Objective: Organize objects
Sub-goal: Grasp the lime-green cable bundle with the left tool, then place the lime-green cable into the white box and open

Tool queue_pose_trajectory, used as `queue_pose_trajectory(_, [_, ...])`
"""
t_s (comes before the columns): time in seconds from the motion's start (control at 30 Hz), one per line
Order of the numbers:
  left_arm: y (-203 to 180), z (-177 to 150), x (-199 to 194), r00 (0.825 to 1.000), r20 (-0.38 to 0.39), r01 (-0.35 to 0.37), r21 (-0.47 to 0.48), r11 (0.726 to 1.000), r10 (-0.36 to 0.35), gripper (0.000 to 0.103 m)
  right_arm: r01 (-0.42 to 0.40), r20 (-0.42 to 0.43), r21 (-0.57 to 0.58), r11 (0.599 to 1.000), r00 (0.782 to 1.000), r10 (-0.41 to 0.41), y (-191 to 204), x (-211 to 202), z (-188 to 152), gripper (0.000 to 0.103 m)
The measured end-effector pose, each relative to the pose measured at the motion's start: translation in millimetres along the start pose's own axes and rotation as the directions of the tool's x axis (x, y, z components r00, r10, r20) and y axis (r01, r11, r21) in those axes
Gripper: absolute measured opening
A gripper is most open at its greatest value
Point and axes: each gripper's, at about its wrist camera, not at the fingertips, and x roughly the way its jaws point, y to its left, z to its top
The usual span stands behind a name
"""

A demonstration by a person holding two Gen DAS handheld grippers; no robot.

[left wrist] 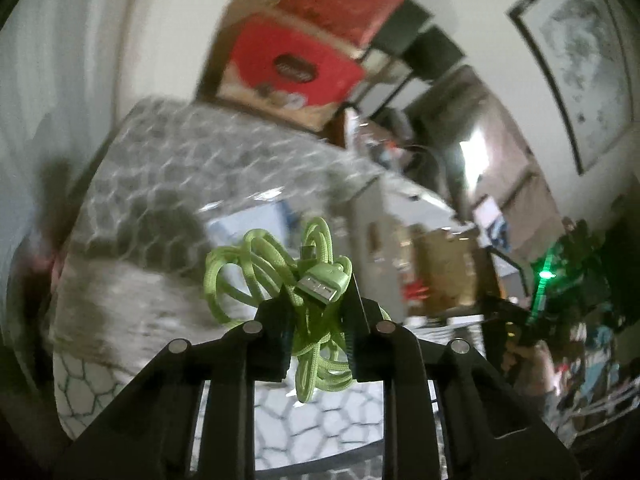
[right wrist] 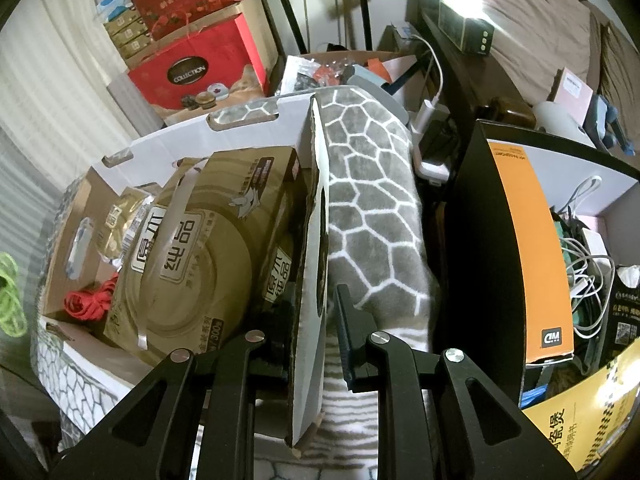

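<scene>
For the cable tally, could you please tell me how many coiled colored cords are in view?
2: a green cord held between the left fingers, and a red cord inside the open box. Others may be hidden.

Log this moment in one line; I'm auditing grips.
left gripper: shut on green cable | right gripper: shut on box flap

green cable (right wrist: 9, 296) cut off leftward
</scene>
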Motion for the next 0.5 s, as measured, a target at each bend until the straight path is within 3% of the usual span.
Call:
queue_pose_trajectory(0.17, [-55, 23, 18, 0.999, -0.034, 0.042, 0.119, 0.992, -0.039, 0.019, -0.004, 0.001, -0.002, 1.0, 1.0, 0.004, 0, 0, 1, 0.019])
queue_pose_trajectory(0.5, [-143, 42, 90, 0.978, -0.196, 0.123, 0.285, 0.95, -0.068, 0.02, -0.003, -0.004, -0.003, 1.0, 1.0, 0.003, 0, 1, 1, 0.019])
